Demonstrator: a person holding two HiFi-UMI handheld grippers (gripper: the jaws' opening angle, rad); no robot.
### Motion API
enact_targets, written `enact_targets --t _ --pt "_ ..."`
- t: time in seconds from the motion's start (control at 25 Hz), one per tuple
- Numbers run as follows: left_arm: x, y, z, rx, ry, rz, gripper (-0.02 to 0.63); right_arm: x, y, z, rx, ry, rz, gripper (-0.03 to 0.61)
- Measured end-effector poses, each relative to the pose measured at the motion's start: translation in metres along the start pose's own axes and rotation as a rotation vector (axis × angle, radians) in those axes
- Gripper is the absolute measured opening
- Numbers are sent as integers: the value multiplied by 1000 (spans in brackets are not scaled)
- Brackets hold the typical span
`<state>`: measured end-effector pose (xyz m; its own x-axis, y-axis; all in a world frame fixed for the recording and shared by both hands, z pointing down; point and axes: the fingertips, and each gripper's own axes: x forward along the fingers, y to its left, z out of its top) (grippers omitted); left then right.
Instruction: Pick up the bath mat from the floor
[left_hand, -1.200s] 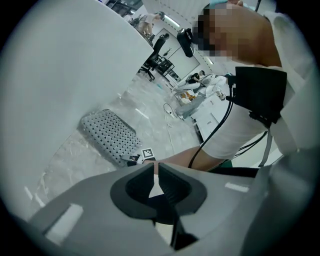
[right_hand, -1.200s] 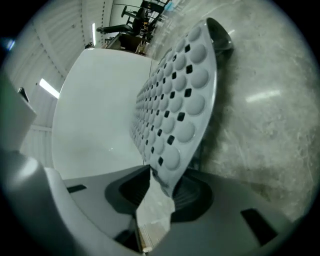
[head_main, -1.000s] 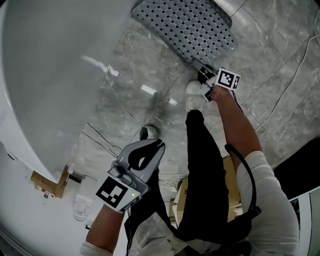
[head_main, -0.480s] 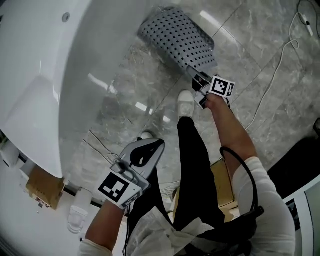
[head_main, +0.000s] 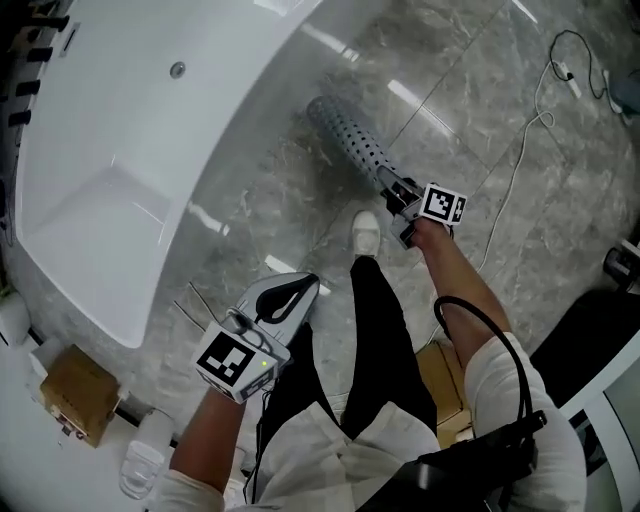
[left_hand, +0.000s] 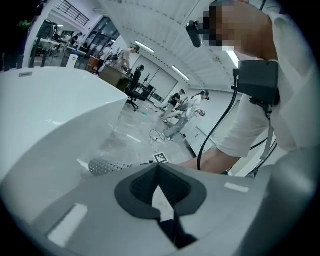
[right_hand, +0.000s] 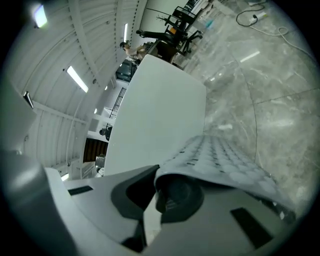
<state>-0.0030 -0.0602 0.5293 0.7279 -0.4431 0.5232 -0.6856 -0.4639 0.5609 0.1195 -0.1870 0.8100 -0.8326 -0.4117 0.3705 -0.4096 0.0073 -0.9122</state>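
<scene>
The grey perforated bath mat (head_main: 352, 143) hangs off the floor, seen nearly edge-on beside the tub. My right gripper (head_main: 398, 192) is shut on its near edge. In the right gripper view the mat (right_hand: 227, 162) folds over the jaws and spreads away from my right gripper (right_hand: 156, 189). My left gripper (head_main: 291, 296) is held low by the person's leg, shut, with nothing in it. From the left gripper view the mat (left_hand: 106, 166) shows beyond the closed tips of my left gripper (left_hand: 159, 170).
A white bathtub (head_main: 120, 180) fills the left. A white shoe (head_main: 366, 235) and a black trouser leg stand just below the mat. A cable (head_main: 525, 140) trails over the marble floor at the right. A cardboard box (head_main: 72, 392) sits at the lower left.
The mat has come up off the floor with my right gripper and turned from flat to edge-on. The view has pulled back and shows more of the tub. My left gripper has barely moved.
</scene>
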Motion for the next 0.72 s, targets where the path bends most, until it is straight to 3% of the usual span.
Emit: enact_targets --t 0.44,0.72 --pt "-121 -57 32 96 -97 -40 5 -92 183 -58 -7 -3 8 11" --pt "-211 -92 41 161 -158 -50 5 -154 344 -86 -153 -43 96 11"
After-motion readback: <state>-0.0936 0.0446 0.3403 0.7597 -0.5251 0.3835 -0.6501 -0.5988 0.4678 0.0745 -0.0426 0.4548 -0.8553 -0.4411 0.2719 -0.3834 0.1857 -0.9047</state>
